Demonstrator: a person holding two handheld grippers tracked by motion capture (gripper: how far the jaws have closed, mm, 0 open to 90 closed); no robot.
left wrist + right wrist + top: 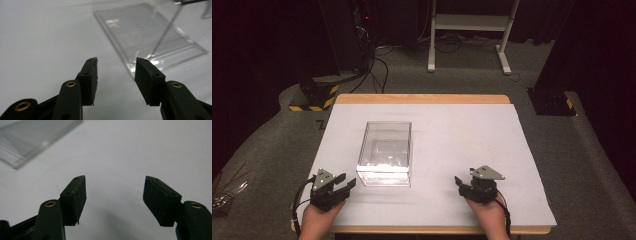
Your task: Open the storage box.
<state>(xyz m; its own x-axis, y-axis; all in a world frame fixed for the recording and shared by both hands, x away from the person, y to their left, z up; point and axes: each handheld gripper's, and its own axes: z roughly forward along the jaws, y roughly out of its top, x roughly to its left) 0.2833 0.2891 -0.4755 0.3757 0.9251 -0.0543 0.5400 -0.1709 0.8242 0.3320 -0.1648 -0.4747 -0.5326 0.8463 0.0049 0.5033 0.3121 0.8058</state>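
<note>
Nearest the tabletop's front edge, two hand-held claws are seen in the high view. The left claw [346, 182] is held at the near left, just beside the near left corner of a clear plastic box [385, 152]; its jaws stand partly apart with nothing between them, and no contact with the box is seen. In the left gripper view the left claw [116, 68] is shown with a gap between its pads, bare white tabletop [45, 37] behind the gap, and the box's near corner [150, 32] just beyond the right-hand jaw. The right claw [460, 183] is held at the near right, well apart from the box, jaws pointing left, likewise released and empty. In the right gripper view the right claw [115, 187] is shown with a wider gap over bare surface, the box edge [30, 140] lying far off at upper left. The box is placed upright on the tabletop [472, 130], left of centre. Beyond the far edge, a white frame stand [469, 30] is noted on the grey floor.
</note>
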